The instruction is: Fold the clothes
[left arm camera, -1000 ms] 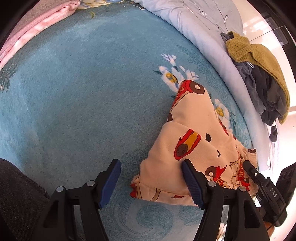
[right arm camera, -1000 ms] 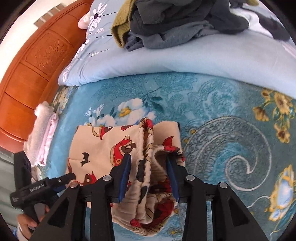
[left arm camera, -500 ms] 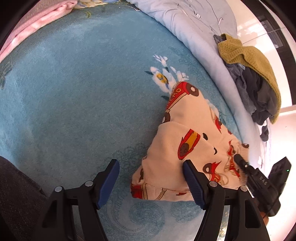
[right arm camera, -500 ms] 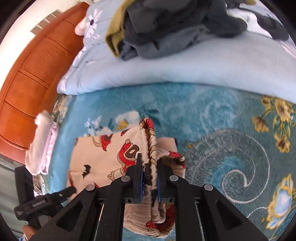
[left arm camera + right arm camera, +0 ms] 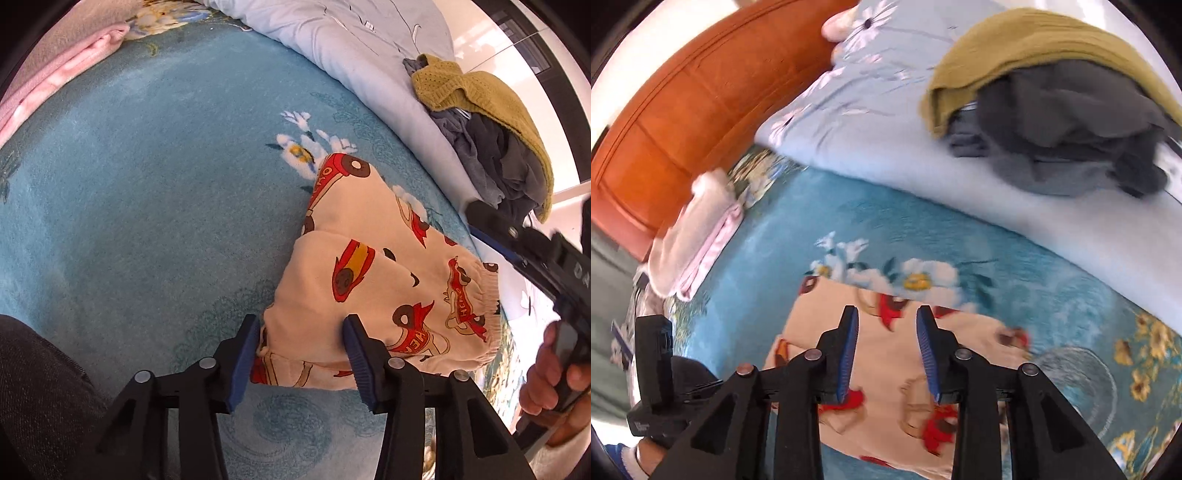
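Two parted tools [image 5: 301, 354] [image 5: 886, 350] over shorts [image 5: 388, 273].

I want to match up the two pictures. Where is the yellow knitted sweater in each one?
Left wrist view: the yellow knitted sweater is at the upper right, draped over the dark grey clothes on the pale blue quilt.
Right wrist view: the sweater is along the top right, again on top of the grey clothes.
Shared landmark: the white flower on the blue blanket, beside the car-print garment.
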`<state>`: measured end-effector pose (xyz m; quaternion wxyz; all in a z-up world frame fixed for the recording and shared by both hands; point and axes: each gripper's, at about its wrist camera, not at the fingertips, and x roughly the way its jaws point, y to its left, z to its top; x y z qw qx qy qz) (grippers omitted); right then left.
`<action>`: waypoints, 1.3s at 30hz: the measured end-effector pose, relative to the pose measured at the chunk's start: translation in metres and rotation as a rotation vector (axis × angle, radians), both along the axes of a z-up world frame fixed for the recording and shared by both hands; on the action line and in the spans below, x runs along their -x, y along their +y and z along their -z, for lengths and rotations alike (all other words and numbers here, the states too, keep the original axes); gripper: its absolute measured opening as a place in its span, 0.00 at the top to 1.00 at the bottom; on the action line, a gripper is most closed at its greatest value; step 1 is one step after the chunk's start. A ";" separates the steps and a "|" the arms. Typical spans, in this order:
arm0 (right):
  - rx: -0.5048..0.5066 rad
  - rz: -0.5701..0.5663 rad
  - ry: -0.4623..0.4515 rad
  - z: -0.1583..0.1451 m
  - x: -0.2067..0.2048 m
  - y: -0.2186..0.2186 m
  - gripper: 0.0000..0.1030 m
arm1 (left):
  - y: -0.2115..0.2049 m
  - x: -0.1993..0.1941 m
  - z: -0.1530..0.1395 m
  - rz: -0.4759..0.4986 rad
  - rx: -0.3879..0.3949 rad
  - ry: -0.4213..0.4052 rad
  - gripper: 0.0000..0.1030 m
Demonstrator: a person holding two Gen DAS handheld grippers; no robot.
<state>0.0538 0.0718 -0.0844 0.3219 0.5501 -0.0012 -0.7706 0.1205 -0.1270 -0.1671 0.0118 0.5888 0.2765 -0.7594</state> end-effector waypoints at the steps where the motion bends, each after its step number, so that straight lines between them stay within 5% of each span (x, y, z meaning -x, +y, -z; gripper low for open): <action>1: -0.007 -0.040 -0.033 0.008 0.003 -0.021 0.65 | -0.002 0.000 0.002 -0.005 -0.010 -0.005 0.53; 5: -0.072 -0.103 -0.154 0.041 0.012 -0.082 0.65 | -0.005 -0.003 0.006 -0.017 -0.046 -0.019 0.57; 15: -0.180 -0.260 -0.169 0.055 0.029 -0.130 0.66 | -0.009 -0.005 0.011 -0.022 -0.106 -0.030 0.58; 17: -0.216 -0.301 -0.148 0.052 0.024 -0.132 0.92 | -0.011 -0.005 0.013 -0.026 -0.119 -0.033 0.58; 20: -0.273 -0.342 -0.105 0.046 0.018 -0.133 0.96 | -0.010 -0.005 0.015 -0.018 -0.129 -0.035 0.59; 24: -0.249 -0.217 -0.044 0.032 0.040 -0.120 0.98 | -0.003 -0.004 0.016 0.028 -0.112 -0.046 0.61; 33: -0.297 -0.061 -0.035 0.052 0.065 -0.114 0.98 | -0.004 -0.007 0.022 0.030 -0.104 -0.044 0.60; 39: -0.158 0.087 0.000 0.012 0.074 -0.078 0.97 | -0.018 -0.011 0.011 -0.021 -0.197 0.048 0.60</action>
